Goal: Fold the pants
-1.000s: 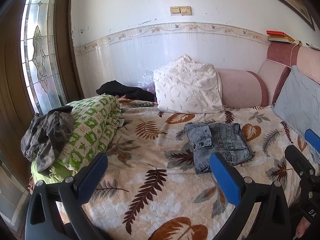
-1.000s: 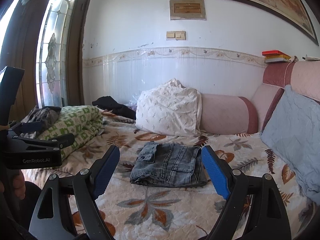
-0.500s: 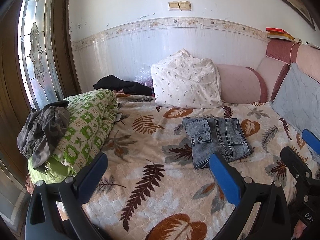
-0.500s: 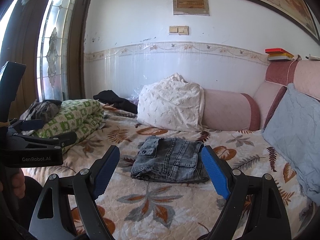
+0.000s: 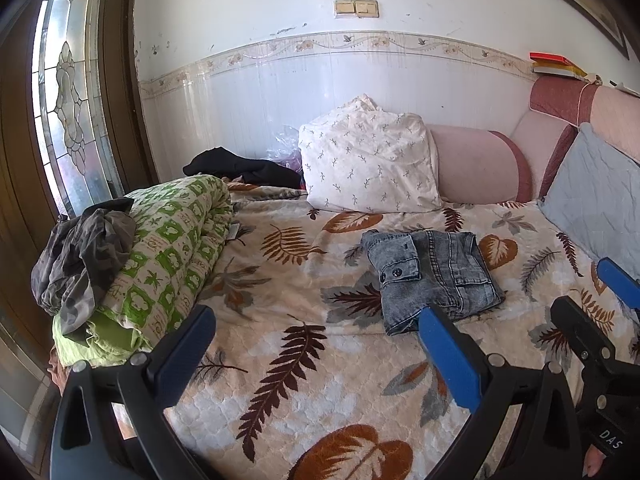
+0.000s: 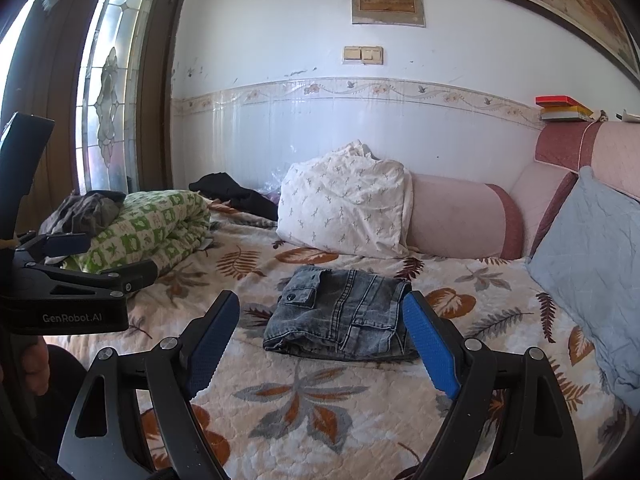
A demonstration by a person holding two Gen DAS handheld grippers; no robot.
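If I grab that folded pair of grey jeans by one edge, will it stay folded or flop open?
The grey jeans would probably flop open: the stack is loose layers of soft denim, with nothing pinning them. It looks thick, so likely fairly heavy for its size. On the quilted bedspread a push would probably bunch it rather than slide it.

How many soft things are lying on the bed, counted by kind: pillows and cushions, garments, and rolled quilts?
Pillows and cushions: 3 (white pillow, pink bolster, blue cushion)
Garments: 3 (folded jeans, black garment, grey garment)
Rolled quilts: 1 (green quilt)
Total: 7
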